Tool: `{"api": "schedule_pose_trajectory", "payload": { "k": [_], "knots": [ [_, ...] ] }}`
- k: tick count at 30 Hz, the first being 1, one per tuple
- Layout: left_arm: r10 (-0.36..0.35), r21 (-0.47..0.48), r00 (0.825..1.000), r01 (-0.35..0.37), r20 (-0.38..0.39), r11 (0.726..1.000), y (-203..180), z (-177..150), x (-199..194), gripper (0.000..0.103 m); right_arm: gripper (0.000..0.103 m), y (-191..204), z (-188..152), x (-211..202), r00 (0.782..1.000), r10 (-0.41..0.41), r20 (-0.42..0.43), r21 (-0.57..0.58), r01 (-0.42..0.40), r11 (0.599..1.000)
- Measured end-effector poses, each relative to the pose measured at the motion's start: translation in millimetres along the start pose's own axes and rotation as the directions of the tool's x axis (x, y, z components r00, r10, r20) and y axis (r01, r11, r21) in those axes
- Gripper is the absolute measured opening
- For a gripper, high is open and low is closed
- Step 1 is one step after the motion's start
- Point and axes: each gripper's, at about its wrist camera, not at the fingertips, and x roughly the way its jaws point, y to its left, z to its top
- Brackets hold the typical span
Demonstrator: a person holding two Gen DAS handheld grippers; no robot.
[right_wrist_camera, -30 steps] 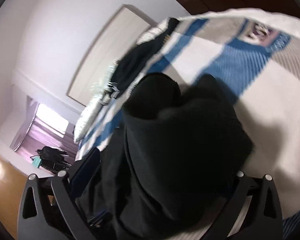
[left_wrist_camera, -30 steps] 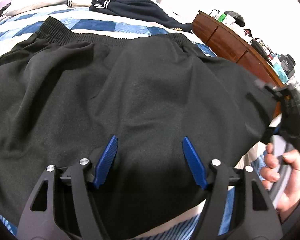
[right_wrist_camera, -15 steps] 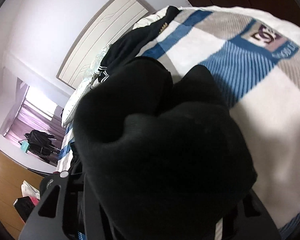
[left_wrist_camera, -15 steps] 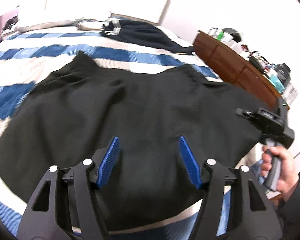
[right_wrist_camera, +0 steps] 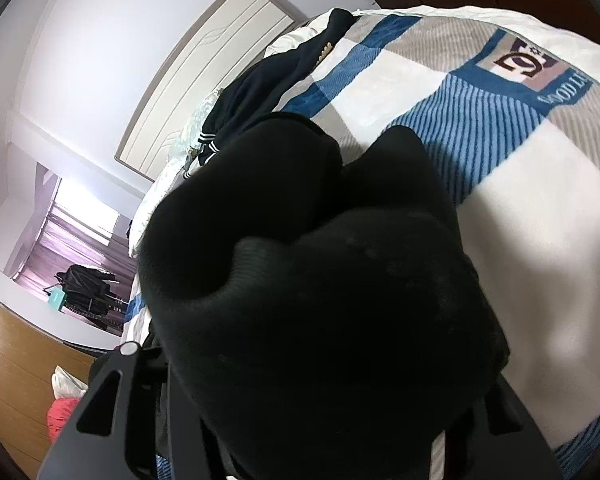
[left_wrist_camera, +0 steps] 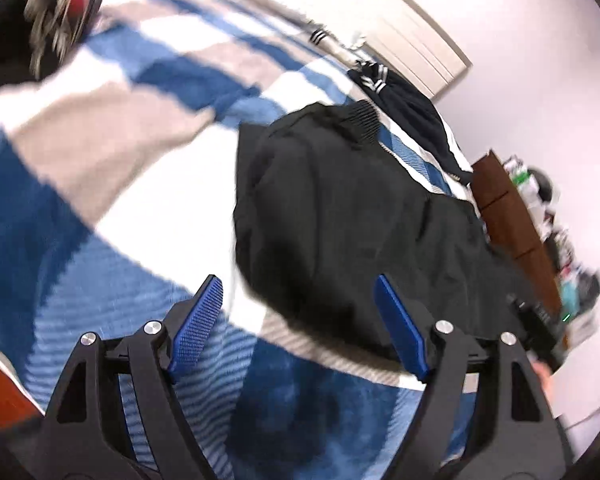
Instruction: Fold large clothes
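Black shorts [left_wrist_camera: 340, 216] on striped blanket [left_wrist_camera: 100, 128] — left tool [left_wrist_camera: 300, 328] agape, empty — right tool's [right_wrist_camera: 320, 420] grip hidden.

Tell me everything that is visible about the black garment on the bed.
The black garment looks like matte, thin woven fabric with a ribbed elastic band at its far end. It lies rumpled and partly folded on the blue and white striped blanket. In the right wrist view a bunch of it fills the right gripper, hiding the fingers. The left gripper hangs open, apart from it.
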Motion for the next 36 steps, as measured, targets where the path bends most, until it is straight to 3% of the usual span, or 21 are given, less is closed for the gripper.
{"api": "schedule_pose_trajectory", "payload": {
  "k": [8, 11, 18, 23, 29, 32, 36],
  "knots": [
    [-0.145, -0.092, 0.989, 0.141, -0.03, 0.986, -10, 1, 31, 0.076, 0.047, -9, -3, 0, 1.0, 0.022, -0.008, 0.008, -0.022, 1.0],
    [-0.084, -0.124, 0.996, 0.08, -0.025, 0.989, -10, -9, 40, 0.076, 0.047, -12, -4, 1, 1.0, 0.028, -0.011, -0.001, -0.028, 1.0],
    [-0.093, -0.15, 0.995, 0.089, -0.026, 0.985, -12, -2, 61, 0.082, 0.048, -18, -7, 1, 0.998, 0.059, -0.017, 0.003, -0.059, 0.998],
    [-0.151, -0.201, 0.989, 0.148, -0.001, 0.968, -13, 7, 74, 0.096, 0.05, -22, -8, 2, 0.997, 0.08, -0.018, 0.009, -0.08, 0.997],
    [-0.156, -0.214, 0.986, 0.163, 0.049, 0.963, -22, 12, 74, 0.096, 0.051, -21, -3, 2, 0.994, 0.098, -0.041, 0.044, -0.096, 0.994],
    [-0.2, -0.232, 0.976, 0.215, 0.089, 0.949, -24, 12, 58, 0.096, 0.052, -10, 0, -5, 0.993, 0.118, -0.029, 0.04, -0.117, 0.992],
    [-0.182, -0.224, 0.982, 0.189, 0.051, 0.956, -25, 13, 69, 0.096, 0.058, -7, 2, -2, 0.992, 0.12, -0.029, 0.061, -0.118, 0.991]
  ]
}}
